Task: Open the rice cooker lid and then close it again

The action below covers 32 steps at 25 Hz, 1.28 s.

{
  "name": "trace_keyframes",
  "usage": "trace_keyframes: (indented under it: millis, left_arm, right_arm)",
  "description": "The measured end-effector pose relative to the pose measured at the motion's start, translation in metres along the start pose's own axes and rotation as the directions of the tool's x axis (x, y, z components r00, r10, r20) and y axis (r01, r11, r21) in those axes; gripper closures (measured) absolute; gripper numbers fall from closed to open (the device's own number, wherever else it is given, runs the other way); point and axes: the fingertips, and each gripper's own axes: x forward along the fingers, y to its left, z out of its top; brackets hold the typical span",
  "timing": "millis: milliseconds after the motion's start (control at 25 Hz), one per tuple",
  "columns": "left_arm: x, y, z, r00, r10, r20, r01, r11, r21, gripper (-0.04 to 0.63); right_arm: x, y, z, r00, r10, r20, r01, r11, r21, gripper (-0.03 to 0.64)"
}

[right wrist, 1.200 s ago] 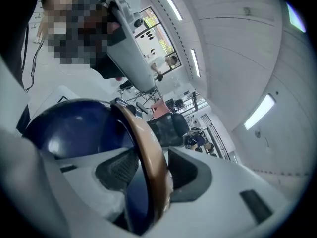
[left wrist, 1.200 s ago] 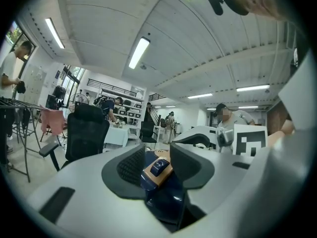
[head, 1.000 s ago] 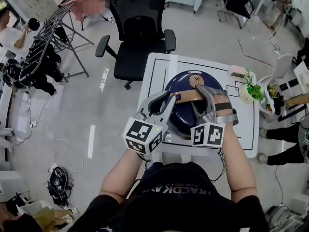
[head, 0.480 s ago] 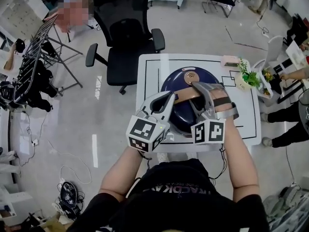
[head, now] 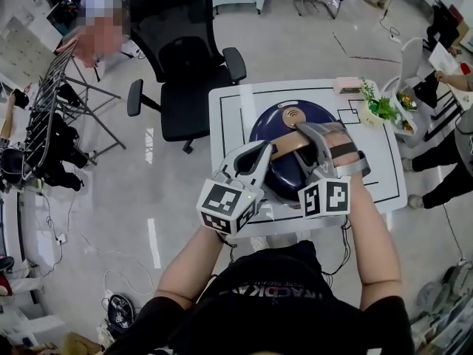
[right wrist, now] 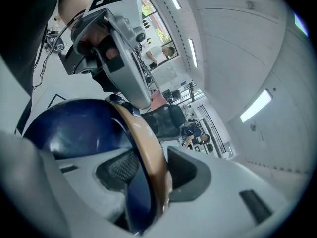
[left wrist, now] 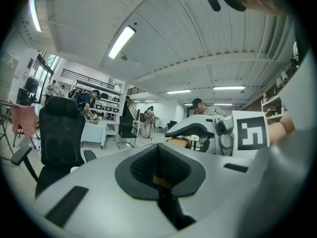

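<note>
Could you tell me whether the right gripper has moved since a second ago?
No; the right gripper stays over the rice cooker handle, just below the vent cap.

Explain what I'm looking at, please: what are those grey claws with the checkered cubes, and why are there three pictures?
There is no robot here. A person holds a hand-operated two-jaw gripper in each hand, and the marker cubes are part of the grippers. One picture comes from a camera on the person's head, looking steeply down. The other two come from cameras riding on each gripper, looking along its jaws.

On the white table stands a dark blue rice cooker with a tan handle across its top. A small plant and a pink box sit near the far corner.

The left gripper is shut on one end of the handle; a sliver of tan shows between its pads. The right gripper stands open, its jaws straddling the handle.
</note>
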Motion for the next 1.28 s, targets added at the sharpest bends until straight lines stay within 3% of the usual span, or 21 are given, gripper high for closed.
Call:
trace_keyframes:
  millis: [360, 640, 800, 1040, 1280]
  left_arm:
    - [-0.001, -0.001, 0.000, 1.000, -0.020, 0.002, 0.020, 1.000, 0.000, 0.592]
    - [-0.003, -0.002, 0.000, 1.000, 0.015, -0.007, -0.015, 1.000, 0.023, 0.588]
    - [-0.007, -0.006, 0.007, 0.999, 0.036, 0.004, -0.036, 0.999, 0.030, 0.483]
    - [-0.024, -0.014, 0.033, 0.995, 0.082, 0.062, -0.085, 0.995, 0.050, 0.460]
    - [-0.031, -0.029, 0.048, 0.988, 0.120, 0.098, -0.127, 0.990, 0.062, 0.452]
  right_arm:
    - [0.000, 0.000, 0.000, 1.000, -0.007, -0.014, 0.007, 1.000, -0.003, 0.443]
    - [-0.002, 0.000, 0.001, 1.000, -0.001, -0.001, 0.001, 1.000, 0.029, 0.442]
    - [-0.002, -0.002, 0.000, 1.000, 0.008, 0.011, -0.008, 0.998, 0.059, 0.440]
    - [-0.004, -0.005, 0.000, 0.999, 0.018, 0.045, -0.022, 0.995, 0.095, 0.439]
    - [-0.014, -0.027, -0.004, 0.994, 0.010, 0.113, -0.033, 0.979, 0.202, 0.439]
